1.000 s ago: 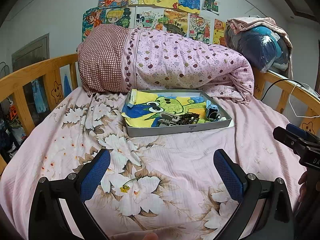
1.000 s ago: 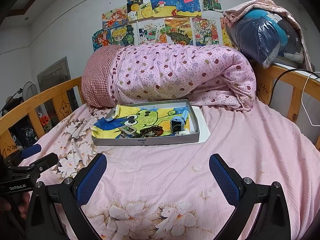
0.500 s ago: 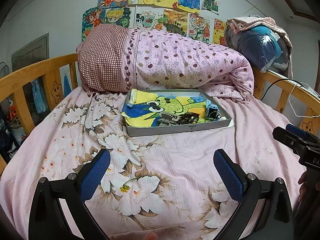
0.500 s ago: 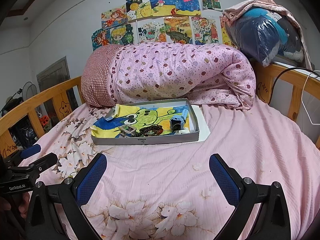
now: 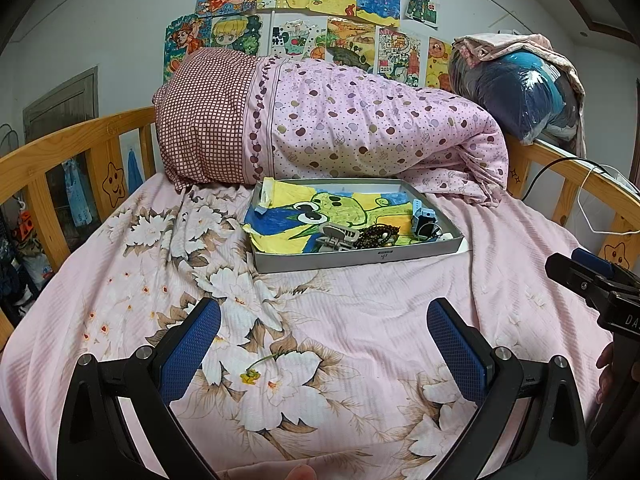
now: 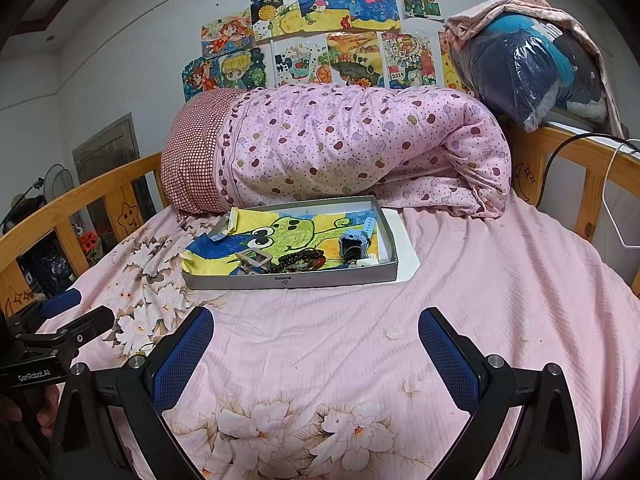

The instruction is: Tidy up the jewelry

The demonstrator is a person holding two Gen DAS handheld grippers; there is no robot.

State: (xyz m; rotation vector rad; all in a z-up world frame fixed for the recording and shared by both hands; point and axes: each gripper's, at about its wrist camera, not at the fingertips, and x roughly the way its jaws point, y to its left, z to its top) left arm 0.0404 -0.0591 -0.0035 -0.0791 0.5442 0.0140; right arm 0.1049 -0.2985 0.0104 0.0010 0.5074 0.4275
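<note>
Jewelry: the bead bracelet [image 5: 378,235], hair clip [image 5: 336,237] and blue watch [image 5: 423,220] lie bunched inside the gray tray [image 5: 360,258], well beyond my left gripper [image 5: 324,350] and right gripper [image 6: 316,354], both spread wide and empty, seemingly squared to it.

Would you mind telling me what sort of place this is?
Most likely a child's bedroom: a wooden bed rail with star faces, a rolled quilt on the flowered sheet, and crayon drawings on the wall.

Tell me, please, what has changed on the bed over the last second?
Very little. The right gripper has edged slightly toward the tray, which now sits a touch lower in its view. Nothing was grasped or released. The left gripper stays open and hovering; the hair clip, beaded bracelet and blue watch lie unmoved.
</note>
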